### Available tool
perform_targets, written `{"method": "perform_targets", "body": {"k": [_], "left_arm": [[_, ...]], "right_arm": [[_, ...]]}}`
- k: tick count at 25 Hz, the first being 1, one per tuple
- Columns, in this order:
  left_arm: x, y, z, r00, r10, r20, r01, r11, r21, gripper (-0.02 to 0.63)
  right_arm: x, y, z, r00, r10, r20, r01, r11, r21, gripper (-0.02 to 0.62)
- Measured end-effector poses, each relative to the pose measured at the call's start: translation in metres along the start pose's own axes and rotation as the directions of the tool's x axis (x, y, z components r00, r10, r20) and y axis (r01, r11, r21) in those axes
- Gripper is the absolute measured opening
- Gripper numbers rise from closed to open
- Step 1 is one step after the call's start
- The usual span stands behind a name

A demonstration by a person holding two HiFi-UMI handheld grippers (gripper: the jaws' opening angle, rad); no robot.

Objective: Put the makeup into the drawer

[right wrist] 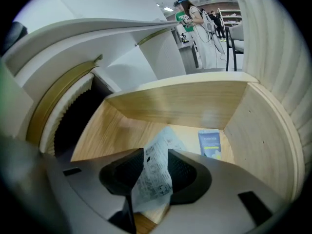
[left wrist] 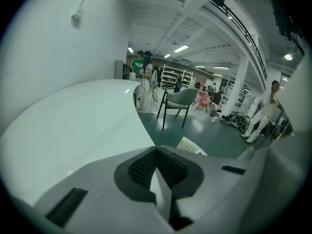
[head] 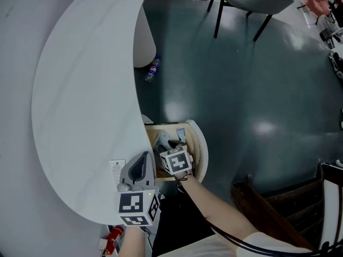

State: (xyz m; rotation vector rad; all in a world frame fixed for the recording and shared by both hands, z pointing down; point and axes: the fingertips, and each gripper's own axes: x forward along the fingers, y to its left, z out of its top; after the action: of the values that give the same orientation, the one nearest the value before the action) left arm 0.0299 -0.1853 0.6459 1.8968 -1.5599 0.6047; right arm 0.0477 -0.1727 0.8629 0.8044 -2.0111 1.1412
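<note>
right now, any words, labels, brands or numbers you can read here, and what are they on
No text here reads clearly.
packet, blue: a white word across its top, too blurred to read.
sachet, white: lines of fine black print, too small to read.
paper label on the table: print too small to read.
bottle on the floor: label too small to read.

The open wooden drawer (right wrist: pixel 258 130) is reachable from above only on its outer side, the inner end being overhung by the white tabletop (head: pixel 80 90). Its middle is occupied by the right gripper (right wrist: pixel 156 152), with a printed packet (right wrist: pixel 153 179) between the parted jaws. A blue sachet (right wrist: pixel 210 144) lies in the far right corner, and bare floor is left along the drawer's left side.
</note>
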Motion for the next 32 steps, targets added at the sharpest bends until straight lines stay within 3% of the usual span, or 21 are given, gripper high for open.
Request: {"method": "perform_targets", "body": {"k": [5,13,24,32], "left_arm": [[0.0,0.0,0.002,1.0,-0.002,-0.007,0.002,1.0,0.003,0.015],[-0.002,-0.006,0.014,0.999,-0.03,0.02,0.03,0.999,0.028,0.015],[-0.054,0.006,0.039,0.995,-0.05,0.089,0.044,0.996,0.071,0.015],[-0.125,0.026,0.038,0.989,-0.055,0.14,0.041,0.994,0.104,0.015]], "right_arm": [[-0.01,0.002,0.014,0.999,0.023,0.041,-0.024,0.999,0.023,0.153],[-0.038,0.021,0.035,0.99,0.051,0.132,-0.049,0.999,-0.018,0.153],[-0.124,0.034,0.065,0.966,-0.039,0.255,0.055,0.997,-0.058,0.152],[-0.189,0.088,0.068,0.934,-0.076,0.35,0.109,0.991,-0.075,0.152]]}}
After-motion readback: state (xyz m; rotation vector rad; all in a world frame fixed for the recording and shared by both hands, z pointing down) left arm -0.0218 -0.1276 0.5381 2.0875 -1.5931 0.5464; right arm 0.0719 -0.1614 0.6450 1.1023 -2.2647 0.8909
